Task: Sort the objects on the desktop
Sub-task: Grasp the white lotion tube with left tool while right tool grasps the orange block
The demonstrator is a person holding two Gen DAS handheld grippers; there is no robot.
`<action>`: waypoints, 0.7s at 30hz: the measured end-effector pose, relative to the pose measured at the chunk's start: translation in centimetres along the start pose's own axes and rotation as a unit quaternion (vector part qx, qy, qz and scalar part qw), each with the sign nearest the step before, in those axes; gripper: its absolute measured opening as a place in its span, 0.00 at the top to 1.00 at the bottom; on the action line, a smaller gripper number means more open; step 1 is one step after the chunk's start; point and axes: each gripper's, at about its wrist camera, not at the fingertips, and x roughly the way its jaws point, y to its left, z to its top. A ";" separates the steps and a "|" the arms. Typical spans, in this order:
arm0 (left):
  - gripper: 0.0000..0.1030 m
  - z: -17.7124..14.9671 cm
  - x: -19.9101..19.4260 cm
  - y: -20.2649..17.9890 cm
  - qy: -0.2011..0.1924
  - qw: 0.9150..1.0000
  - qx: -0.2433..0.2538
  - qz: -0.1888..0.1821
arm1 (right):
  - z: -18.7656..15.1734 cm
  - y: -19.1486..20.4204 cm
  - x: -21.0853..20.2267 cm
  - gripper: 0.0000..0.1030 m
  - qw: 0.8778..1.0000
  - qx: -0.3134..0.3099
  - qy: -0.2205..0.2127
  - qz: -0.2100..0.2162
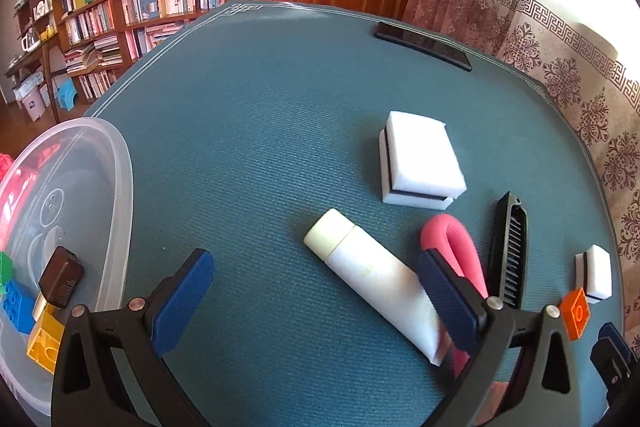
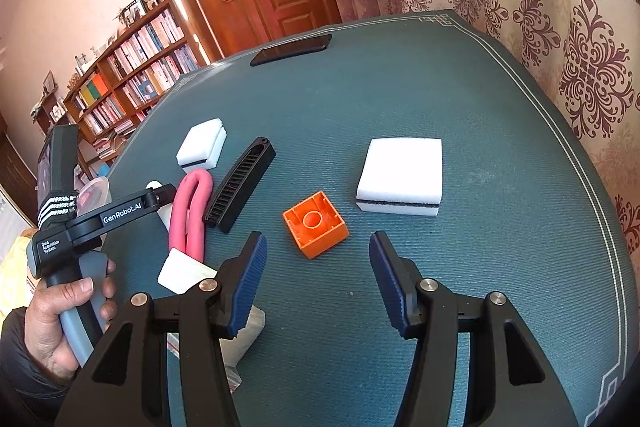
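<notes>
On the left gripper's (image 2: 160, 193) arm we read "GenRobot.AI", and "Data Acquisition System" on its body; a hand (image 2: 68, 311) holds its grip. We find no other legible writing. Its jaws are wide apart, empty, over the mat (image 1: 260, 131) with the tube (image 1: 372, 275) lying between the blue pads (image 1: 184, 299). Right gripper (image 2: 318, 279): jaws also apart, empty, just short of the orange brick (image 2: 316, 223), which lies hollow side up.

Counts on the mat: sponges 2, one left (image 2: 202, 145) and one right (image 2: 402, 175); 1 black comb (image 2: 240, 187); 1 pink loop (image 2: 191, 215); 1 tube; 1 orange brick; 1 phone (image 2: 292, 49) at the far edge.

Clear tub (image 1: 120, 187) at the mat's left edge: we count 1 yellow brick (image 1: 44, 343), 1 blue brick (image 1: 16, 307), 1 green brick (image 1: 6, 265) and 1 brown capped item (image 1: 60, 277). Red pieces show behind the wall, number unclear.
</notes>
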 end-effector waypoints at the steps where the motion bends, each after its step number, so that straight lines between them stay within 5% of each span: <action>1: 0.01 -0.1 0.0 0.1 0.001 1.000 0.001 0.003 | 0.0 0.0 0.0 0.44 1.000 0.001 0.001 0.000; 12: 0.04 -0.3 1.2 -1.6 -0.004 0.999 0.044 0.000 | -0.1 0.1 0.1 0.45 1.000 -0.002 0.002 0.000; 21: 0.61 -0.5 0.1 -2.5 -0.021 0.996 0.078 -0.039 | -0.1 0.0 0.3 0.45 1.000 -0.002 0.001 -0.003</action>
